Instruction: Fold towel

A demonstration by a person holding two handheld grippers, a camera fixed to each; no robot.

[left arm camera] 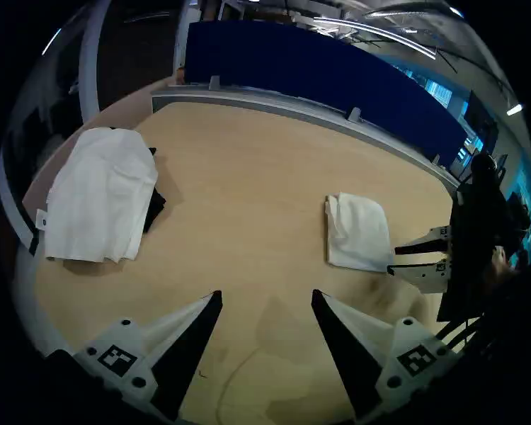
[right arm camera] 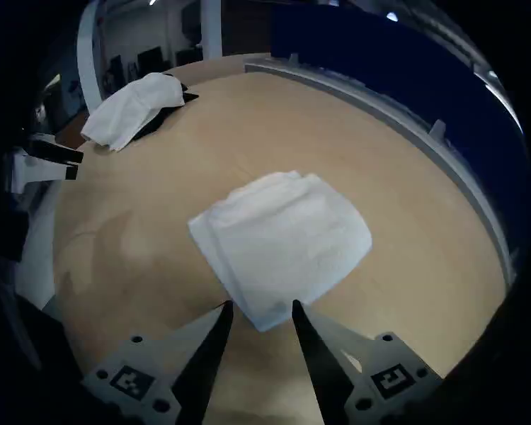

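Note:
A folded white towel (right arm camera: pixel 283 237) lies flat on the light wooden table (right arm camera: pixel 407 234). Its near corner reaches between the tips of my right gripper (right arm camera: pixel 261 304), whose jaws stand apart and do not press on it. In the left gripper view the same towel (left arm camera: pixel 357 230) lies at mid right, with the right gripper (left arm camera: pixel 407 258) at its near right edge, fingers apart. My left gripper (left arm camera: pixel 265 294) hovers open over bare table, well short of the towel, with nothing between its fingers. The left gripper (right arm camera: pixel 67 161) also appears at the far left edge of the right gripper view.
A larger white cloth (left arm camera: pixel 99 195) lies draped over something black (left arm camera: pixel 154 205) at the table's left end. A blue partition (left arm camera: pixel 322 71) runs along the table's far edge. Bare tabletop (left arm camera: pixel 244 198) lies between the cloth and the folded towel.

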